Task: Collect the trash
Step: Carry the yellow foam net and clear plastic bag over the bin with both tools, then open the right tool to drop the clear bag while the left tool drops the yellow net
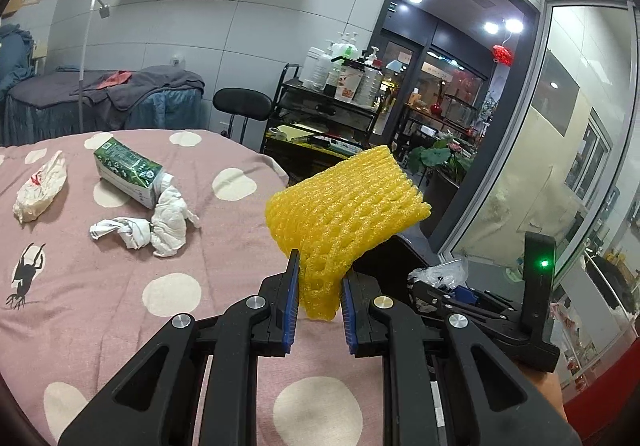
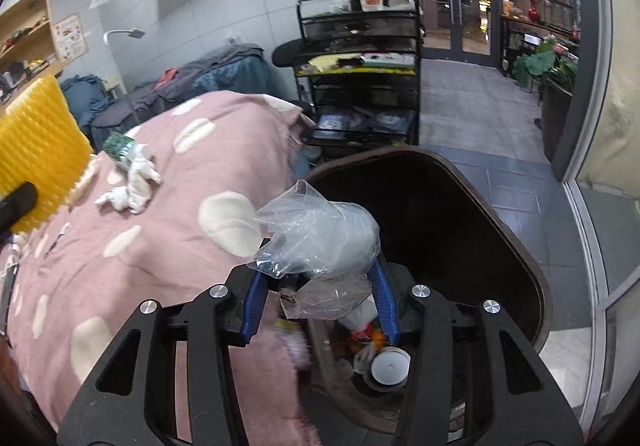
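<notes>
The left gripper (image 1: 319, 288) squeezes the yellow foam net (image 1: 348, 205) above the bed (image 1: 120, 286), the right gripper (image 2: 320, 286) pinches a clear plastic bag (image 2: 320, 242) over the dark bin (image 2: 440, 226) (drop-off time), so next open up.

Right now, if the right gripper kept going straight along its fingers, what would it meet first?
The right gripper, shut on the clear plastic bag, points over the dark bin. Beyond the bag, the bin's far inner wall is probably first, though depth is unclear.
</notes>
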Demonstrator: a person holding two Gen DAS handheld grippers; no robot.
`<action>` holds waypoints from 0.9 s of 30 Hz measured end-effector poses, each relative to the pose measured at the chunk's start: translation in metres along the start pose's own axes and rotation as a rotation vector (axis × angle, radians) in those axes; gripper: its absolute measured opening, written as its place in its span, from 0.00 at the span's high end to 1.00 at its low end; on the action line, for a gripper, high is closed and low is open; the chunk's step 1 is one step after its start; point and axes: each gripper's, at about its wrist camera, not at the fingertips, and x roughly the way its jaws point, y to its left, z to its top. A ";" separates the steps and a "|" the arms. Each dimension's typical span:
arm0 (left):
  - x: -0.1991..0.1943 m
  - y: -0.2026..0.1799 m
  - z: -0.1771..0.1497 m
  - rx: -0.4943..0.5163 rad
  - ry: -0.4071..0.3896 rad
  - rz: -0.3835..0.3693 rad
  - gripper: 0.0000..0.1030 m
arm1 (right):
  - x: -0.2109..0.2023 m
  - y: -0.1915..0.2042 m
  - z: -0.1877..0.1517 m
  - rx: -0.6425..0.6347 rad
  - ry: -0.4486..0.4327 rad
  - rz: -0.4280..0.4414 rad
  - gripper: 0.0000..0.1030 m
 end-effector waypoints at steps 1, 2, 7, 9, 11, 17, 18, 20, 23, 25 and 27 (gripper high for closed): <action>0.002 -0.003 0.000 0.005 0.003 -0.006 0.82 | 0.005 -0.005 -0.002 0.006 0.012 -0.012 0.55; 0.005 -0.006 0.000 0.010 0.008 -0.014 0.82 | 0.008 -0.007 -0.004 0.011 0.019 -0.017 0.55; 0.019 -0.022 0.001 0.034 0.033 -0.050 0.82 | 0.028 -0.021 -0.014 0.019 0.062 -0.066 0.54; 0.024 -0.028 0.000 0.042 0.044 -0.065 0.82 | 0.034 -0.024 -0.019 0.020 0.080 -0.073 0.54; 0.029 -0.034 -0.001 0.051 0.056 -0.078 0.82 | 0.040 -0.027 -0.024 0.024 0.096 -0.086 0.42; 0.047 -0.051 -0.006 0.081 0.106 -0.115 0.82 | 0.038 -0.036 -0.032 0.044 0.077 -0.121 0.21; 0.049 -0.054 -0.007 0.086 0.113 -0.119 0.82 | 0.036 -0.038 -0.033 0.046 0.074 -0.122 0.21; 0.055 -0.059 -0.009 0.088 0.131 -0.134 0.82 | 0.032 -0.040 -0.033 0.054 0.067 -0.121 0.20; 0.062 -0.066 -0.011 0.089 0.147 -0.154 0.82 | 0.025 -0.046 -0.035 0.077 0.051 -0.121 0.20; 0.065 -0.071 -0.011 0.092 0.157 -0.165 0.82 | 0.020 -0.046 -0.034 0.086 0.042 -0.122 0.20; 0.070 -0.075 -0.012 0.092 0.171 -0.178 0.82 | 0.015 -0.048 -0.035 0.093 0.032 -0.128 0.19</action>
